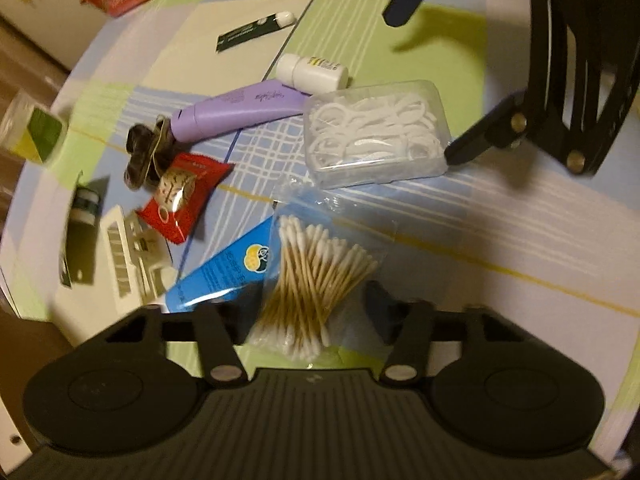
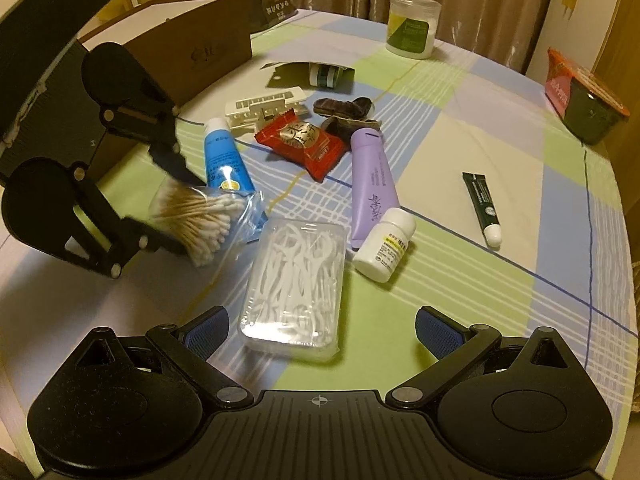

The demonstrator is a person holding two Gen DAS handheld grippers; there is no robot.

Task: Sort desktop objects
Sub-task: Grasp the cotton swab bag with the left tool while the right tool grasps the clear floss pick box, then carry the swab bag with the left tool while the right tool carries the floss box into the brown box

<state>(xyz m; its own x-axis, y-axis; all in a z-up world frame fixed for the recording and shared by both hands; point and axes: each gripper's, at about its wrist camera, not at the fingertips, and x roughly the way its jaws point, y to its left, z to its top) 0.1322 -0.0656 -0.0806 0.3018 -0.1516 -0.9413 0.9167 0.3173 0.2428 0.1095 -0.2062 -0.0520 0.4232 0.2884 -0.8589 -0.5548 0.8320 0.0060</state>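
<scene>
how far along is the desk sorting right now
Nothing looks sorted yet. In hand: left gripper is closed on the cotton swab bag. Right gripper is open over the floss pick box. Left: purple tube, pill bottle, red candy, blue tube.

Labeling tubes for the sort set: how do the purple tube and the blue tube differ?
Colour: the purple tube is lilac with a matching cap; the blue tube is bright blue with a white cap.
Size: the purple tube looks longer and wider than the blue tube.
Exposure: the purple tube lies almost fully in view, while the blue tube's flat end is under the cotton swab bag.
Shared: both are squeeze tubes lying flat on the checked tablecloth.
</scene>
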